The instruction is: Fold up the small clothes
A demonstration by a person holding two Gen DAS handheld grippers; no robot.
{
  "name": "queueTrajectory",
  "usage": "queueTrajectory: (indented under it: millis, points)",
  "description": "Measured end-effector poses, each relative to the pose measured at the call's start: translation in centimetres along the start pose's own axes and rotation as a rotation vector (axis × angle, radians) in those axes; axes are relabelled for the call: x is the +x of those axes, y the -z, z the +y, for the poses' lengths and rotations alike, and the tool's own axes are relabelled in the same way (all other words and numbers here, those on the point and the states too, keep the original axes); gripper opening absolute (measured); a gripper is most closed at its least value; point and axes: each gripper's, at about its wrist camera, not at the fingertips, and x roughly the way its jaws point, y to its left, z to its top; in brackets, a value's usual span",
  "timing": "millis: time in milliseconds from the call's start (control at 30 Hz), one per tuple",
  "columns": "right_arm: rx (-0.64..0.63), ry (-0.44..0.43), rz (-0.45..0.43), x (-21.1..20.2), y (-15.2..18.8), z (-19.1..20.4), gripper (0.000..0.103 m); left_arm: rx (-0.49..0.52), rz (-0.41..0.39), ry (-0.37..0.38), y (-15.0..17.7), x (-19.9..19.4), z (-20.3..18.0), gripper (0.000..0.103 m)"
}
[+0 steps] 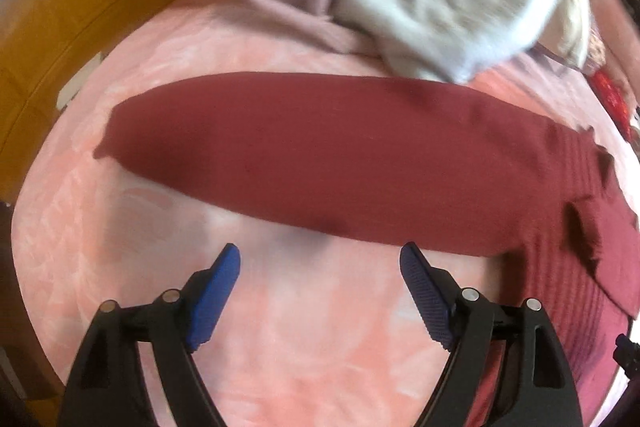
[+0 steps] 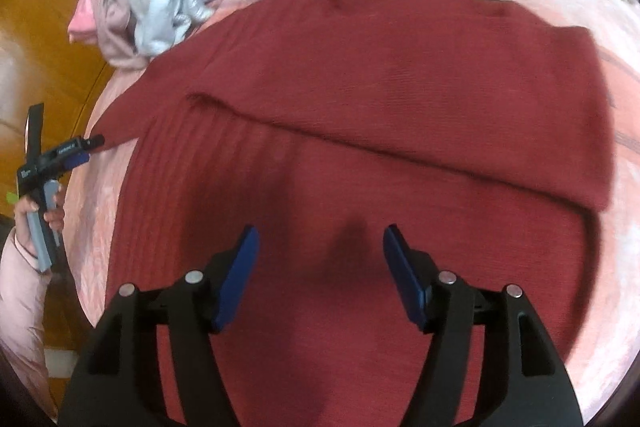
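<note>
While my left gripper point(image 1: 320, 269) hangs open and empty over the pink bedspread point(image 1: 280, 347), the red sweater point(image 2: 360, 155) lies flat with 1 sleeve point(image 1: 304, 163) stretched sideways just beyond its tips. My right gripper point(image 2: 320, 251) hangs open and empty above the sweater's body. Since the sleeve's long axis runs across my left jaws, I judge the left is nearer for folding it in.
</note>
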Motion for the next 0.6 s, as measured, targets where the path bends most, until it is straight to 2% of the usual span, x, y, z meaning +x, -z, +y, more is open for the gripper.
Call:
queueTrajectory:
  millis: [300,467,500,600]
  points:
    - [-0.071,-0.017,0.049,3.8,-1.7,6.4,0.067,-0.173,0.002,-0.042,-4.5,3.1,9.6,0.083]
    - [-0.078,-0.02,0.057,4.8,-2.0,7.4,0.067,-0.201,-0.004,-0.015,-5.9,5.1,12.0,0.081]
    - [-0.078,-0.015,0.06,4.8,-2.0,7.3,0.067,-0.195,-0.005,-0.009,-6.1,5.4,12.1,0.078]
    - [-0.073,0.005,0.067,5.1,-1.9,7.0,0.067,-0.171,0.005,-0.018,-6.2,6.3,11.7,0.055]
